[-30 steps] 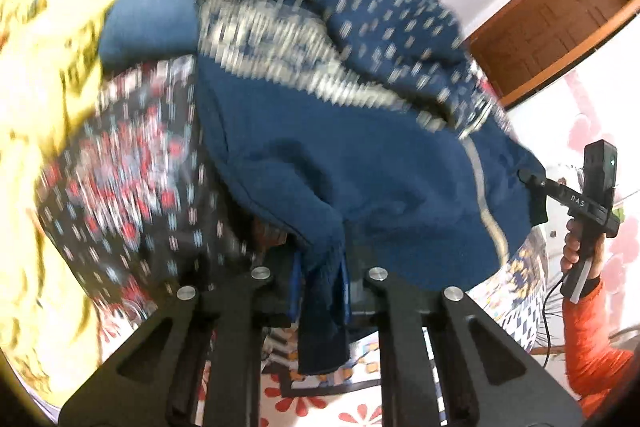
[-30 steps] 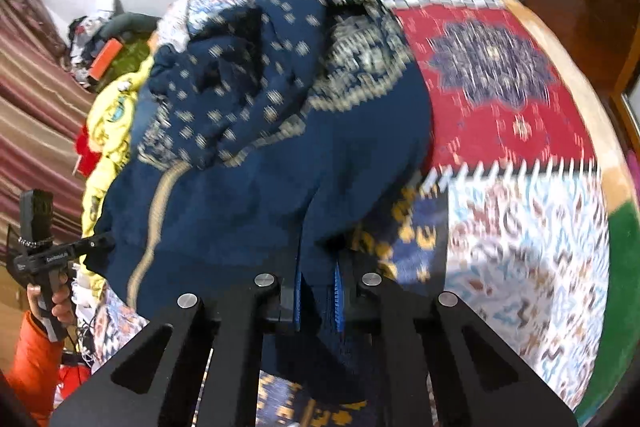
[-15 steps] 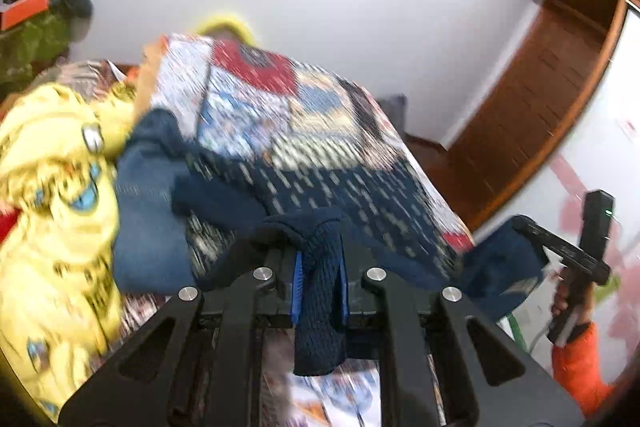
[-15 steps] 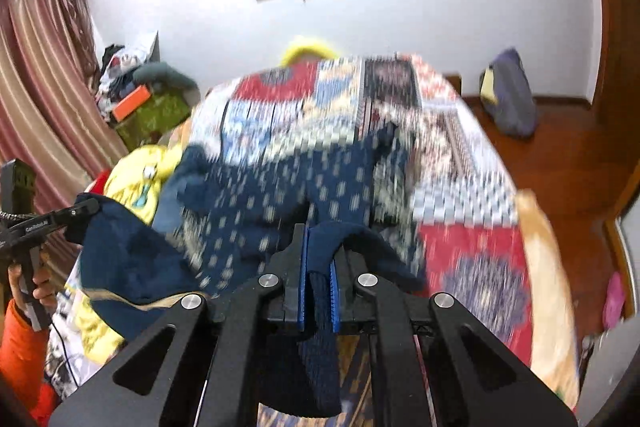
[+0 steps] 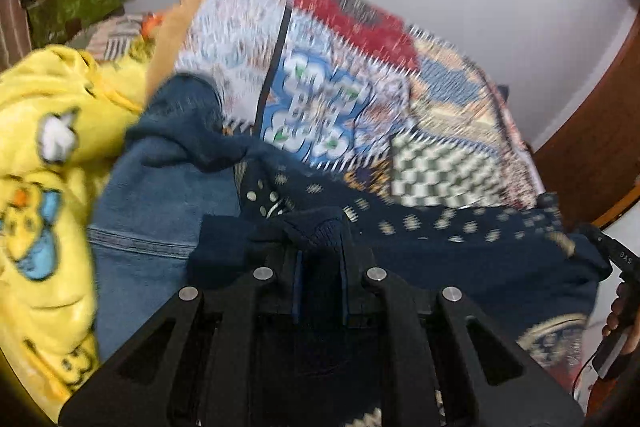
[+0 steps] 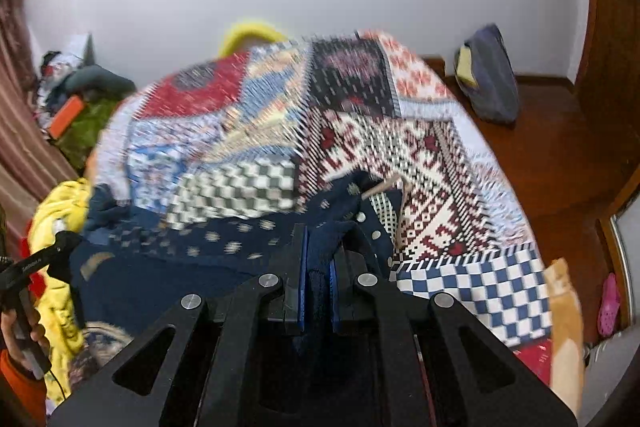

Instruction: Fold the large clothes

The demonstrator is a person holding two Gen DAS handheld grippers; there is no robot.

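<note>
Sweater [image 5: 460, 259] hangs stretched over the bed's [image 6: 420, 147] near edge. Left gripper [image 5: 318, 263] and right gripper [image 6: 318, 267] each clench its cloth.

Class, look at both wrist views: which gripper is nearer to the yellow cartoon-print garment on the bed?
Left. The left gripper holds the navy sweater beside the yellow garment; the right gripper grips the sweater's opposite end, farther away.

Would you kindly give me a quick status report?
Left gripper and right gripper shut on navy sweater. Sweater stretched over patchwork bed. Yellow garment and jeans alongside.
</note>
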